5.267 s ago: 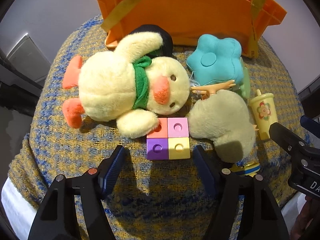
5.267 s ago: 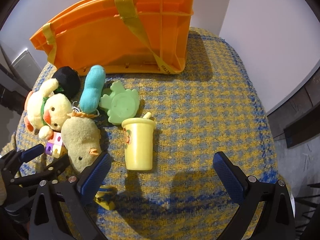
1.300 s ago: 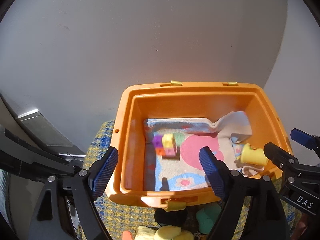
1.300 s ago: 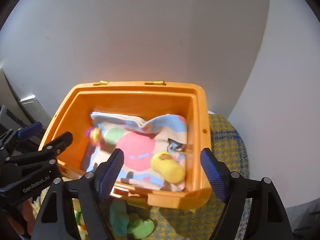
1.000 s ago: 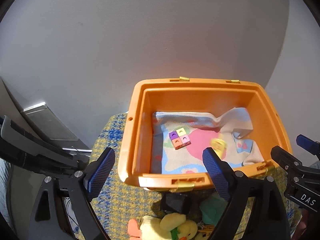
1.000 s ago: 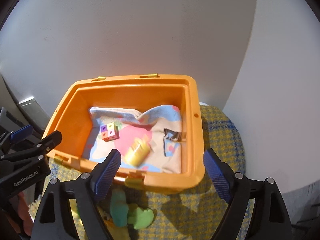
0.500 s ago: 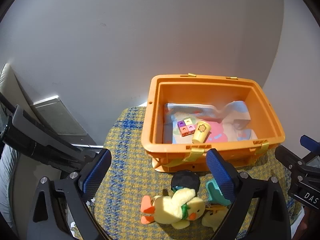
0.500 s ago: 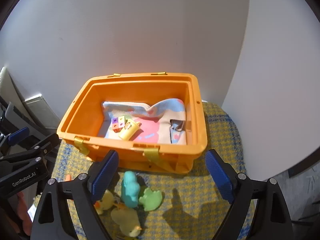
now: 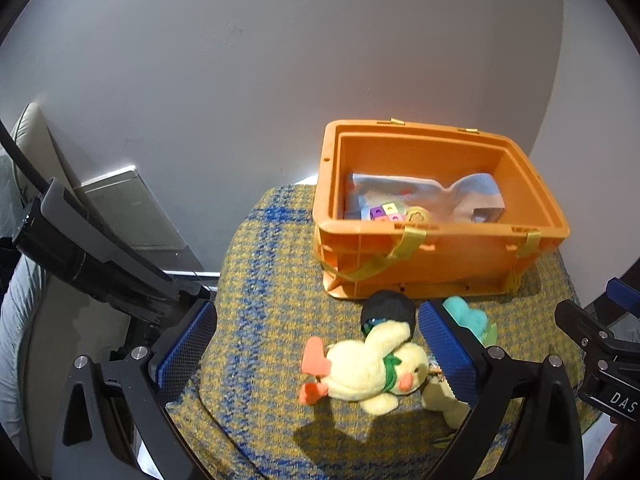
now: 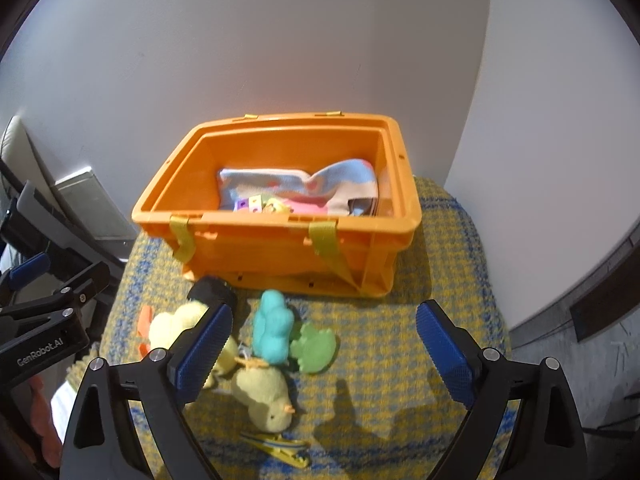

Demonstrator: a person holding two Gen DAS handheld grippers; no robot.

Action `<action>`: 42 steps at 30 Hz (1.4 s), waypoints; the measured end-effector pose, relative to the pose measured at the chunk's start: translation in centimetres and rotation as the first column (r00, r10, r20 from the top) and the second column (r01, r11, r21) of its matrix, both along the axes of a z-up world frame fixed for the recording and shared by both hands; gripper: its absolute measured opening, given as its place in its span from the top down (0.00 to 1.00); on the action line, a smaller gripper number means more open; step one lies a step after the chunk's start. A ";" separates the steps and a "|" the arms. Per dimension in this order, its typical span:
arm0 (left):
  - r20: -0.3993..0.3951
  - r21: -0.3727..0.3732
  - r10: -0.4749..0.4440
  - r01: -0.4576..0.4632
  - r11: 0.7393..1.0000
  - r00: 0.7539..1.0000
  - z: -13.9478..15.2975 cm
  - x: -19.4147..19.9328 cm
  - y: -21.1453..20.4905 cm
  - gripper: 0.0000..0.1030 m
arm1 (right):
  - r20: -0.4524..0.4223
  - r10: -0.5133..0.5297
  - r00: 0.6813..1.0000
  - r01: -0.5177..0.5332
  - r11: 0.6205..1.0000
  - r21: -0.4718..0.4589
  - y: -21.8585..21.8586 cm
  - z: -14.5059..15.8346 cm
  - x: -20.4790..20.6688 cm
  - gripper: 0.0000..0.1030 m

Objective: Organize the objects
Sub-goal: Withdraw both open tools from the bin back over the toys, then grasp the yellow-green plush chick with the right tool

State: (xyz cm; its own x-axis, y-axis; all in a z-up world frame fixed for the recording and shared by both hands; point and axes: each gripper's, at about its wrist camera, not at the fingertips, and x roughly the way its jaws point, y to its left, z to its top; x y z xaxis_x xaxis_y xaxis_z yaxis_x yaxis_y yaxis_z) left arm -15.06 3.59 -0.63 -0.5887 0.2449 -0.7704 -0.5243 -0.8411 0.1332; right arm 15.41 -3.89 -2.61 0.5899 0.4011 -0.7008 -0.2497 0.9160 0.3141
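Observation:
An orange crate (image 9: 440,264) (image 10: 280,248) stands at the back of the checked cloth. Inside lie a patterned cloth (image 10: 304,184), a coloured block cube (image 9: 385,213) and a yellow cup (image 9: 418,216). In front of the crate lie a yellow duck plush with a green scarf (image 9: 372,372), a black object (image 9: 387,309), a teal plush (image 10: 273,330), a green toy (image 10: 314,346), a pale chick plush (image 10: 266,396) and a yellow clip (image 10: 280,448). My left gripper (image 9: 316,348) is open and empty above the duck. My right gripper (image 10: 324,348) is open and empty above the toys.
The checked yellow and blue cloth (image 9: 264,280) covers a small round surface that drops off on all sides. A grey wall stands right behind the crate. A grey panel (image 9: 132,208) and dark furniture stand at the left.
Both grippers have pulled back and down from over the crate. The block cube and the yellow cup, earlier on the cloth, now lie in the crate. Both grippers stay open.

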 end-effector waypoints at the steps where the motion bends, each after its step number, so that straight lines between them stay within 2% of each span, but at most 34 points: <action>1: 0.004 -0.001 0.002 -0.002 1.000 1.000 -0.3 0.3 -0.3 0.00 | -0.003 0.001 1.000 -0.001 1.000 -0.002 0.1 -0.2 -0.4 0.09; 11: 0.030 -0.017 0.011 -0.011 1.000 0.999 -2.8 1.5 -2.7 0.00 | -0.035 0.029 0.999 -0.030 0.999 -0.014 1.7 -2.4 -2.9 0.09; 20: 0.064 -0.055 0.008 -0.004 0.998 0.998 -6.6 2.0 -3.7 0.00 | -0.083 0.067 0.994 -0.070 0.997 -0.031 3.5 -5.4 -4.0 0.09; 34: 0.120 -0.103 0.007 0.005 0.995 0.993 -11.6 1.7 -4.3 0.00 | -0.149 0.124 0.981 -0.134 0.989 -0.055 6.6 -9.7 -4.3 0.09; 42: 0.146 -0.123 0.010 0.008 0.992 0.989 -13.2 1.5 -4.7 0.00 | -0.175 0.159 0.972 -0.172 0.983 -0.061 8.4 -11.2 -3.9 0.10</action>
